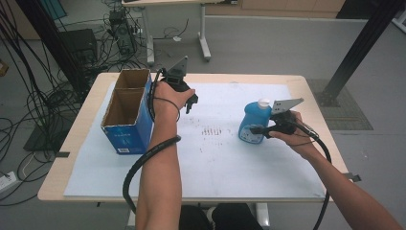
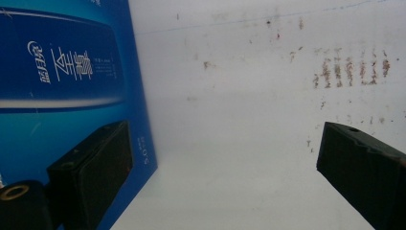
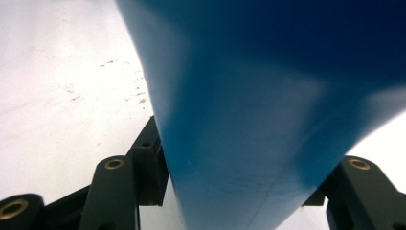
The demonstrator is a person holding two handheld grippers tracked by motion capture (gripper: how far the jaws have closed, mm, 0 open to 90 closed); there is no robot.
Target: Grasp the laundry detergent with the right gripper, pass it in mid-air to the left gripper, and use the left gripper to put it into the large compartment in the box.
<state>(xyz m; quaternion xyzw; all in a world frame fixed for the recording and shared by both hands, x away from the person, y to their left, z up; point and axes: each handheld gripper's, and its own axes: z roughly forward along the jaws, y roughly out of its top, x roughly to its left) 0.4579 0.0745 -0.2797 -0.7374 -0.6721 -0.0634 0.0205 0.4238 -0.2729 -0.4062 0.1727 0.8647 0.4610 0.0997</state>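
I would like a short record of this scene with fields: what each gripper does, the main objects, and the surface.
right gripper: shut on the blue plastic bottle with a white cap, bottle upright
left gripper: open, nothing between its jaws, beside the box
box: blue open-topped cardboard box, two compartments, at the table's left
surface: white sheet with small reddish marks, on a light wooden table
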